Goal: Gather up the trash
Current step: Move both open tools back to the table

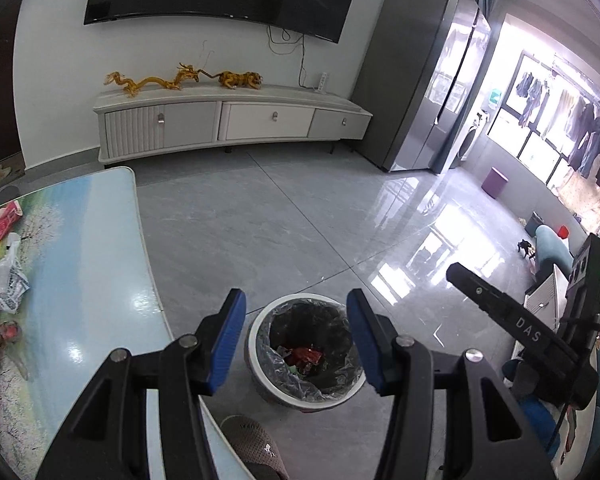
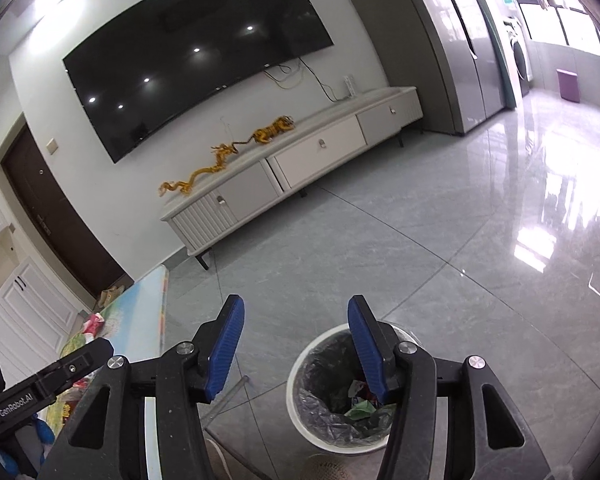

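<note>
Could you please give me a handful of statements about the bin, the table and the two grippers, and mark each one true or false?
1. The trash bin is lined with a plastic bag and already has wrappers in it. True.
2. The left gripper is clamped on a red wrapper. False: its blue pads stand apart with nothing between them.
3. Litter still lies on the table, including a white plastic bag. True.
4. The bin stands on the table. False: it stands on the tiled floor beside the table.
5. The right gripper carries a crumpled bag. False: its jaws are open and empty.
</note>
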Motion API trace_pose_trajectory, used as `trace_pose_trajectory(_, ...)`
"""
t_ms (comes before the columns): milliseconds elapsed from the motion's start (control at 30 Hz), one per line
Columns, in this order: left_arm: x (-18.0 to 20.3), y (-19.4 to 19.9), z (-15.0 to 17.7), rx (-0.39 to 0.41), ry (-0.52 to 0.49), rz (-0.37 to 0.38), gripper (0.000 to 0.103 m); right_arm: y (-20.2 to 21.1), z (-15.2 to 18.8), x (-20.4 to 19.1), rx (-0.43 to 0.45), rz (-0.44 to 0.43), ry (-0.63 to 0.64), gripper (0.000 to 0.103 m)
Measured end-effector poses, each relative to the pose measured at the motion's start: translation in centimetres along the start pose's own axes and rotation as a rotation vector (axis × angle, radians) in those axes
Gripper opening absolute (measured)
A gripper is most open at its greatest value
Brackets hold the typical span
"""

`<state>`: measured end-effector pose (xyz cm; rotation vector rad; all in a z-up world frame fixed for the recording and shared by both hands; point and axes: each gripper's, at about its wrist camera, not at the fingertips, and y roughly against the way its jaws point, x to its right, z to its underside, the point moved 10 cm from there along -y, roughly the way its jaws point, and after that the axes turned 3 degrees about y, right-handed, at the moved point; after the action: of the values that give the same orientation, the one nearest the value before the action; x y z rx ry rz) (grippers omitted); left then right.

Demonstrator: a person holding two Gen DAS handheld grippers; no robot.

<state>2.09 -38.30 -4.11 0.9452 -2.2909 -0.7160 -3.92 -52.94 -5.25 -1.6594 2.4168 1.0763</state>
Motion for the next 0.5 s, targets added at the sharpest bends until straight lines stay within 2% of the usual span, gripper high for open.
trace_pose_trajectory(267, -5.7, 6.7, -0.4, 0.092, 0.059, -0.057, 0.05, 2.2, -1.5, -6.2, 0.052, -0.052, 0.101, 0.053)
trace_pose_trajectory(500, -13.3, 12.6, -0.3, 0.185, 0.122, -0.142, 0.05, 3.3, -1.8, -12.1, 0.073, -0.118, 0.198, 0.054)
